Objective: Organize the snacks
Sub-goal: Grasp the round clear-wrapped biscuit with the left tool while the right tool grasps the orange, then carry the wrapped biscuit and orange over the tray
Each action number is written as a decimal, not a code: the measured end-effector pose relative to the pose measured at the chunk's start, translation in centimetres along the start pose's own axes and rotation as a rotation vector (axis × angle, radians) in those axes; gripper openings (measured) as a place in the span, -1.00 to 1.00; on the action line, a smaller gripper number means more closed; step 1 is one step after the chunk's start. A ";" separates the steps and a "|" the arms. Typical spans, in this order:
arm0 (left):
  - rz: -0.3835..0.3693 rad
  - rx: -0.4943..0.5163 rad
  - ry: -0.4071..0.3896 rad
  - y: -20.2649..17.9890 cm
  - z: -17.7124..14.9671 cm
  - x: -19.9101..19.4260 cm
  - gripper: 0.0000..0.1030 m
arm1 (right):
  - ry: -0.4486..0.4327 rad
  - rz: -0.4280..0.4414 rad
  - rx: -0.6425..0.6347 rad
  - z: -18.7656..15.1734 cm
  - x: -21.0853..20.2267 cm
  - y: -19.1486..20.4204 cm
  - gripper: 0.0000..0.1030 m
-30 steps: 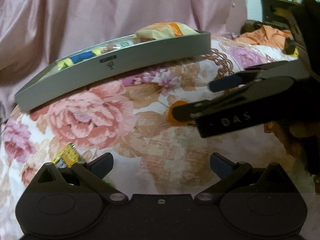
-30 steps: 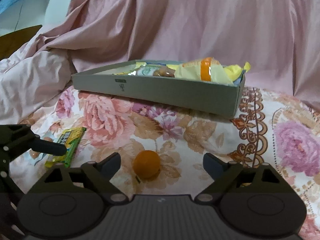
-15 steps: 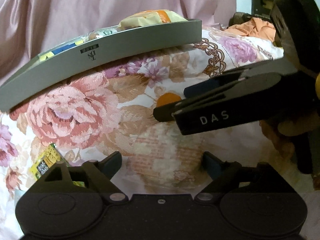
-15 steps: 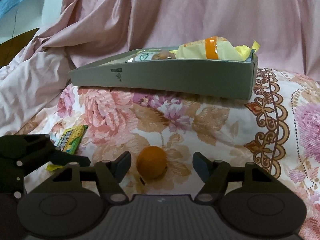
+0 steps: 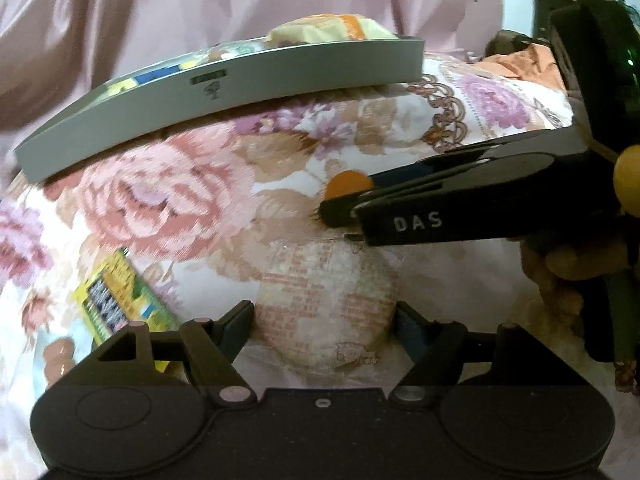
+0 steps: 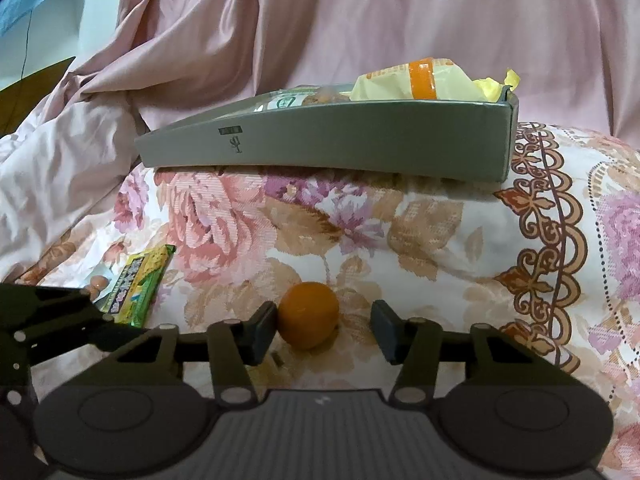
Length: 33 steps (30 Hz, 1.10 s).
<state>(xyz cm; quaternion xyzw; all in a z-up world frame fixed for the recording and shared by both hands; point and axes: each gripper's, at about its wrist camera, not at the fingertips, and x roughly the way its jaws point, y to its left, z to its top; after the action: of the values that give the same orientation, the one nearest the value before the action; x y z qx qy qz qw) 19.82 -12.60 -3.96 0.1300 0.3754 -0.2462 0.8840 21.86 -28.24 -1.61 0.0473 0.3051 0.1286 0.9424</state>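
A small round orange snack (image 6: 308, 314) lies on the floral cloth between the fingers of my right gripper (image 6: 324, 330). The jaws are open around it, the left finger close to it, the right finger apart. In the left wrist view the orange (image 5: 346, 185) shows partly behind the right gripper's black fingers (image 5: 460, 208). My left gripper (image 5: 324, 322) is open and empty, low over the cloth. A yellow-green snack pack (image 5: 116, 300) lies flat by its left finger; it also shows in the right wrist view (image 6: 138, 284). A grey tray (image 6: 340, 140) holds several snacks.
The tray (image 5: 200, 92) sits at the back of the floral cloth (image 6: 440, 248), with a yellow-orange bag (image 6: 424, 80) on top. Pink draped fabric (image 6: 360, 20) rises behind. Orange cloth (image 5: 528, 60) and dark furniture lie at the far right.
My right gripper has come down and forward so its fingers now flank the orange, and the jaws have narrowed. My left gripper has shifted right and lower, bringing the yellow-green pack closer.
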 end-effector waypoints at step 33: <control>0.150 -0.105 -0.060 2.1 1.6 -3.1 0.48 | -0.032 0.046 -0.056 1.5 -2.1 0.9 -0.31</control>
<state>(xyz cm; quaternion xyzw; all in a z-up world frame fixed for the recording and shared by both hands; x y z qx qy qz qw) 19.99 -10.43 -0.54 0.1035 0.3503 -0.1632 0.9165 20.94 -27.96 0.92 0.0301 0.2853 0.1580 0.9448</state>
